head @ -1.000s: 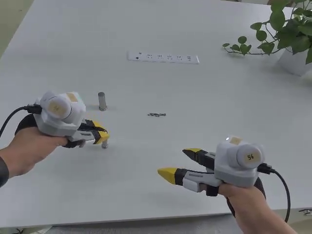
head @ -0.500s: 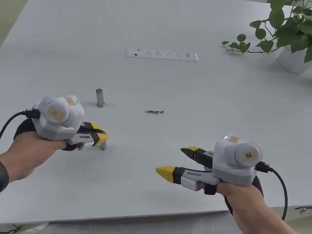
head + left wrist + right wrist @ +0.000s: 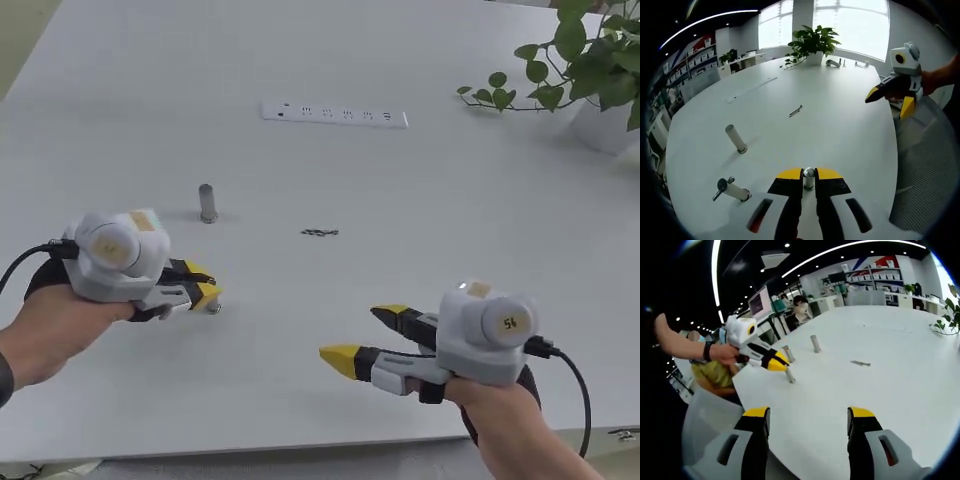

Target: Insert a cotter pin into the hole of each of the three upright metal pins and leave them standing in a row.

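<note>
The left gripper [image 3: 809,181] has its jaws drawn narrow around a short metal pin [image 3: 809,174], and the rounded top of the pin shows between the yellow tips. In the head view this pin stands upright on the white table [image 3: 420,190], just under the tips.

Beside it in the left gripper view, a second pin [image 3: 733,190] carries a cotter pin [image 3: 718,186] through its upper end. A third pin [image 3: 735,138] is farther out, standing alone with nothing through its top. In the right gripper view the three pins are near one another, but I cannot say if they make a straight row.

Loose cotter pins [image 3: 320,233] lie in a small heap toward the middle of the table, well apart from both grippers.

The right gripper [image 3: 809,419] is wide open with nothing between its jaws, above the near edge of the table. On its round top there is a beige sticker [image 3: 511,323] with two digits, which I cannot read with certainty.

At the far side lies a white power strip [image 3: 335,116], and a green potted plant [image 3: 590,55] stands at the far right corner.
</note>
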{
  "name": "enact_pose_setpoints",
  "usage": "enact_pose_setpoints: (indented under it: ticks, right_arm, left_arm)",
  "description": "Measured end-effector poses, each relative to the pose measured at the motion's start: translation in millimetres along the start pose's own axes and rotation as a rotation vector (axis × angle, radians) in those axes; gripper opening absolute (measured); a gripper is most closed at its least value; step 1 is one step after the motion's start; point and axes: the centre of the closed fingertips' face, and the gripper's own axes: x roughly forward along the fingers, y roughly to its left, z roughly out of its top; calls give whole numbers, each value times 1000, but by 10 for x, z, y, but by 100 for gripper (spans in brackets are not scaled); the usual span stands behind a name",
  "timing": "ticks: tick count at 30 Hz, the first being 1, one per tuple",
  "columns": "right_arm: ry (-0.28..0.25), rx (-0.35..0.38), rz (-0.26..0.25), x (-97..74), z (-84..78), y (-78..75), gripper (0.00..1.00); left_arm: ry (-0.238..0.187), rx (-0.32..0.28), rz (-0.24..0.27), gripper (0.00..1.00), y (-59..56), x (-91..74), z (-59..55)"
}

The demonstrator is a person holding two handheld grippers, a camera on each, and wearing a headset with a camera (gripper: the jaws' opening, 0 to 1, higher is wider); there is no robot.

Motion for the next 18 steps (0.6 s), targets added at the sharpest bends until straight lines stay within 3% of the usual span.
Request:
enact_pose_setpoints:
  ticks: [14,18]
  right_arm:
    - [-8,-5,-1,-18,39,-18,65]
    - [-8,-4,-1,-22,35,-12,65]
  left_arm:
    - [18,0,-2,8,-22,47,-38]
    - [29,-4,-13,8,-49,76,-96]
